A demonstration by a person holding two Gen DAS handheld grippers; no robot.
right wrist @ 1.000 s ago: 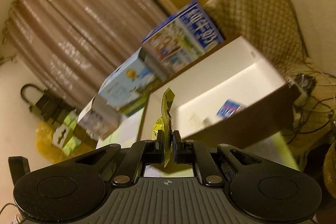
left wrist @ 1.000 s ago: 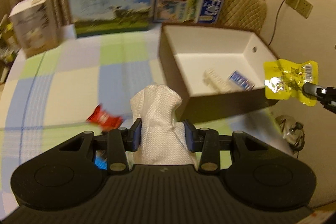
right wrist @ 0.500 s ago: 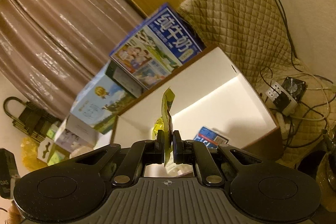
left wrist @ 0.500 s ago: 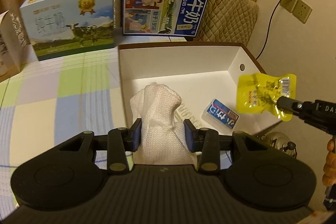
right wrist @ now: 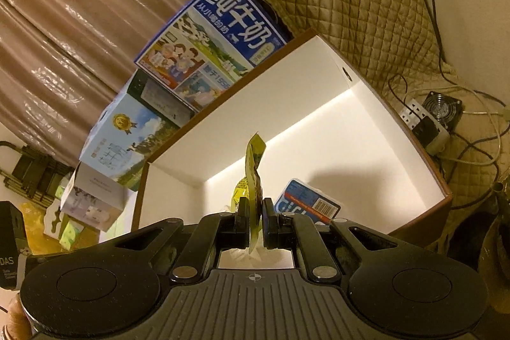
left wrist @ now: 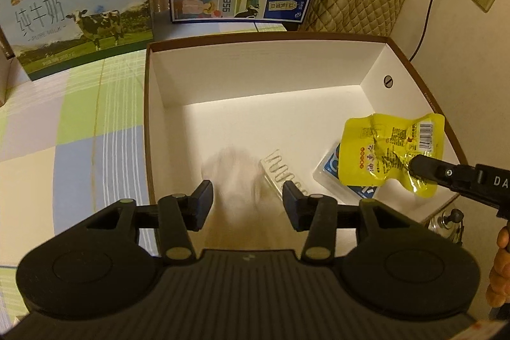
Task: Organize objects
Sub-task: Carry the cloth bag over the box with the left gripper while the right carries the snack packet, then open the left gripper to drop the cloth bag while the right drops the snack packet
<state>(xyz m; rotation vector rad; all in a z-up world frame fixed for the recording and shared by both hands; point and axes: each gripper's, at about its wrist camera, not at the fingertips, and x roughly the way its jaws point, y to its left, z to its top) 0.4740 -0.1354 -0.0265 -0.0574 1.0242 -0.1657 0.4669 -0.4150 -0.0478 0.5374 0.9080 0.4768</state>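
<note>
Left gripper (left wrist: 245, 201): jaws just opening — blurred, soft white cloth pouch (left wrist: 236, 180) between them, unpinched.
Right gripper (right wrist: 255, 225): clamped on light, crinkly yellow sachet (right wrist: 253, 177) — hold by its edge.

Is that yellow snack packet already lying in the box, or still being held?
Still held. The right gripper pinches the yellow packet by its edge, hanging above the white box floor.

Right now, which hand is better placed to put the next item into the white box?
Right. The right gripper is shut on the yellow foil pouch above the white brown-edged box; the left gripper has just opened, its white cloth bag falling.
</note>
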